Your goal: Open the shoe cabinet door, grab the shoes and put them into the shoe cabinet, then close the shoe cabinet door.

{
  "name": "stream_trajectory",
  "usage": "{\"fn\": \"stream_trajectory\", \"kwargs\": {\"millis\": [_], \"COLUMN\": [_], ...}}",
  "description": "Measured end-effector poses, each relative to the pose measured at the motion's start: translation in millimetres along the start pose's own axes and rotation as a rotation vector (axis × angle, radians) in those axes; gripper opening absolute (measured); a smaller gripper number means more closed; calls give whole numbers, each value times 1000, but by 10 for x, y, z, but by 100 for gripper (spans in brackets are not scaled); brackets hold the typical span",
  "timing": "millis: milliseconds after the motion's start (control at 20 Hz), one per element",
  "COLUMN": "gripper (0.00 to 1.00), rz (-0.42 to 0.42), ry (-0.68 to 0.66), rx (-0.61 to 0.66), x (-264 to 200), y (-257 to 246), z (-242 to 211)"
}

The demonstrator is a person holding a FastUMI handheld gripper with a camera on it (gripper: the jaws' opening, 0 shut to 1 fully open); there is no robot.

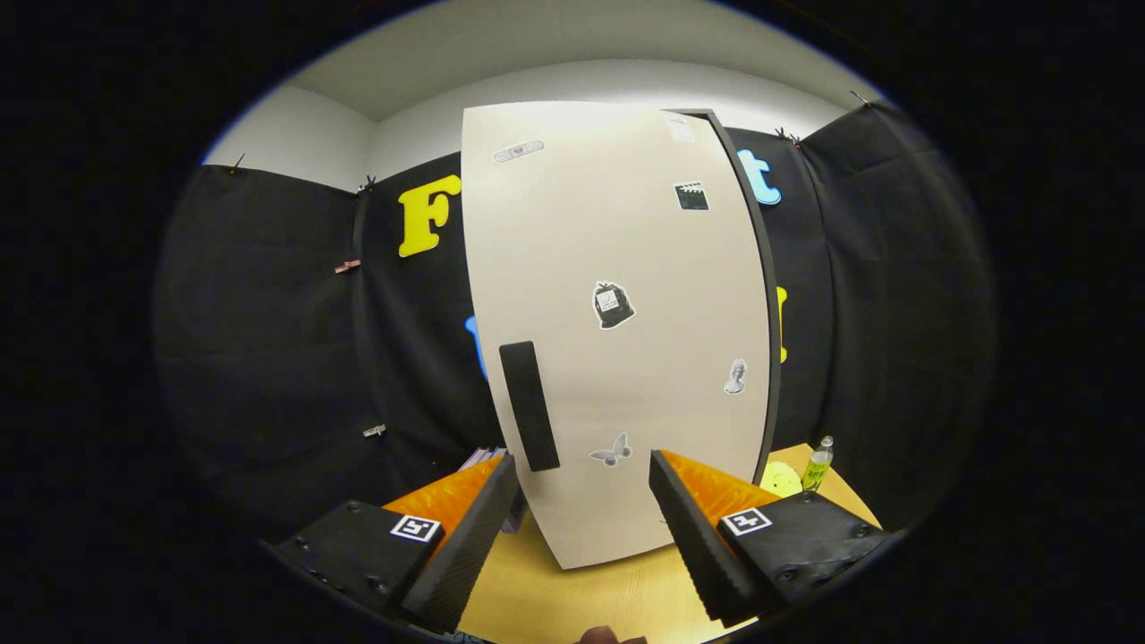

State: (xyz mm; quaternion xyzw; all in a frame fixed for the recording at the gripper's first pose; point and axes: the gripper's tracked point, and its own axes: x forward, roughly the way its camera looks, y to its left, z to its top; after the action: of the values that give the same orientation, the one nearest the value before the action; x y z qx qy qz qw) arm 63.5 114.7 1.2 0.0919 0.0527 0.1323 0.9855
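A tall cream shoe cabinet (617,268) stands upright on the wooden table, its door shut flat against the dark frame on its right side. Small stickers dot the door. A black vertical handle (529,404) sits low on the door's left side. My gripper (583,465) is open, with the fingers spread wide and nothing between them. The handle lies just ahead of the left finger (474,537), slightly above its tip. The right finger (693,537) points at the door's lower right part. Something pale and ridged (487,458) peeks out behind the left finger; I cannot tell what it is.
A small clear bottle with a green label (818,463) stands on the wooden table (572,599) to the right of the cabinet, beside a yellow-green round object (780,480). Black cloth walls close in behind and on both sides.
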Motion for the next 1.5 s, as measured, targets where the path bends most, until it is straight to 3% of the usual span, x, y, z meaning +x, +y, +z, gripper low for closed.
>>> {"fn": "stream_trajectory", "kwargs": {"millis": [750, 1100, 1500], "gripper": [98, 98, 98], "rz": [-208, -255, -250], "ry": [-76, -104, -117], "rx": [-94, -144, -143], "x": [-489, -706, -782], "y": [-968, -1188, -1155], "z": [317, 389, 432]}}
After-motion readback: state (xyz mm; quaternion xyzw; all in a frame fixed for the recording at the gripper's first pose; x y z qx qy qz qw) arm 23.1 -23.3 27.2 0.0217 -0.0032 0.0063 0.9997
